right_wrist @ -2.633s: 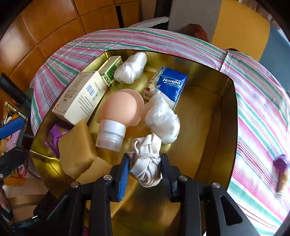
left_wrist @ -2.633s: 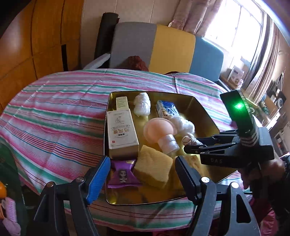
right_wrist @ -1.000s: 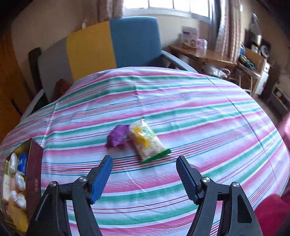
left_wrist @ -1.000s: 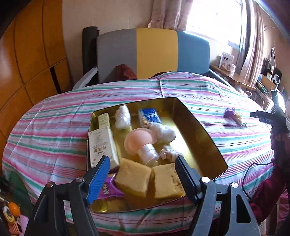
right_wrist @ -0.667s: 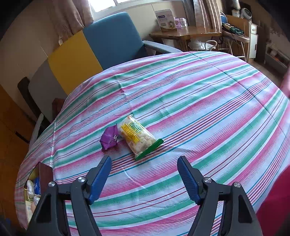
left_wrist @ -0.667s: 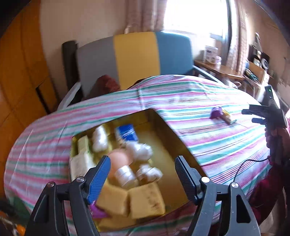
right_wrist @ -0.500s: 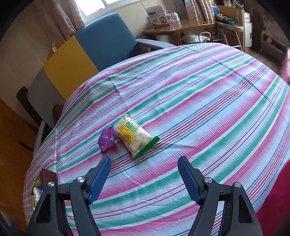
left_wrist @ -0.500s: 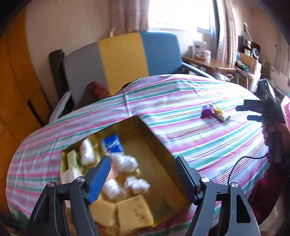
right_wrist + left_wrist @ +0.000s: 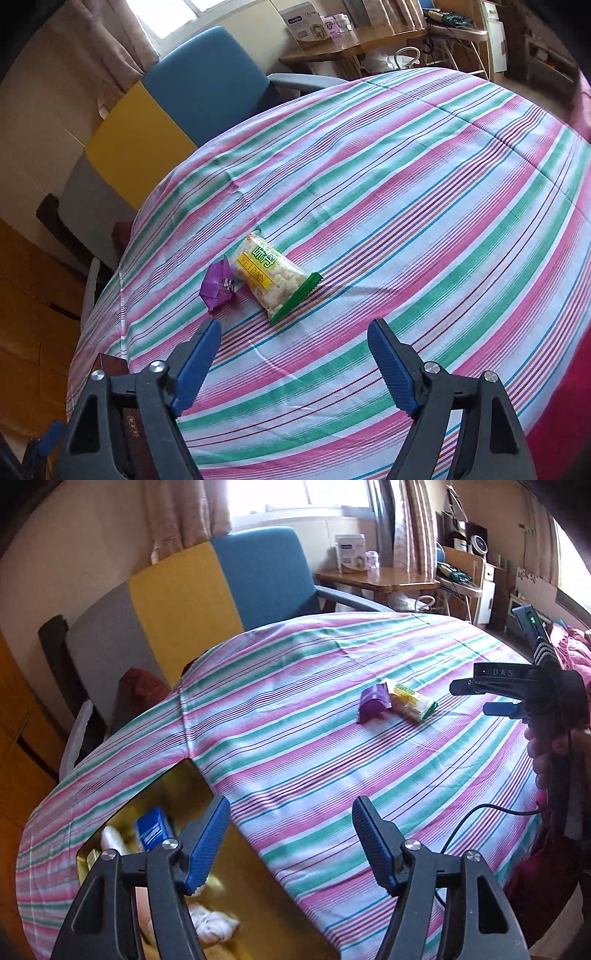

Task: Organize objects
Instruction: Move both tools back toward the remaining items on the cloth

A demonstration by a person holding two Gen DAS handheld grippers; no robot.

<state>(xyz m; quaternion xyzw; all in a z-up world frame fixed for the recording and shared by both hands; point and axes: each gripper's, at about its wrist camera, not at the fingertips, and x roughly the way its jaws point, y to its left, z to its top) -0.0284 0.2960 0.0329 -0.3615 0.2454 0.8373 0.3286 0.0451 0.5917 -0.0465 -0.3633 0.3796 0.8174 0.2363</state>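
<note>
Stripes of pink, green and white cover the round worktop [image 9: 424, 206], on which two small packets are seen lying side by side near its middle. A clear snack packet [image 9: 273, 277] with a yellow label and a green sealed end is laid flat on the cloth, and a crumpled purple wrapper [image 9: 218, 286] is set just beside it, touching or nearly touching its edge. In the left wrist view the same pair is found further off, the snack packet [image 9: 410, 703] to the right of the purple wrapper [image 9: 373, 703].

The right claw [image 9: 293, 363] is held above the cloth with its blue-padded fingers [image 9: 195, 360] spread wide and nothing between them; both packets are framed just beyond the fingertips. From the left camera, the right claw [image 9: 476, 698] is viewed side-on at the far right, gripped by a hand [image 9: 550, 753], its tips pointed toward the snack packet and kept apart from it.

The left claw [image 9: 290, 845] is likewise spread wide and empty, held over the near edge of the worktop. Below its left finger, a gold tin tray [image 9: 255, 904] is partly shown, blurred; a blue tissue pack [image 9: 153, 827] and white bundles [image 9: 214, 925] are made out inside it.

A chair [image 9: 207, 587] with grey, yellow and blue panels is placed behind the worktop, and a wooden side table [image 9: 376, 579] is seen under the window.
</note>
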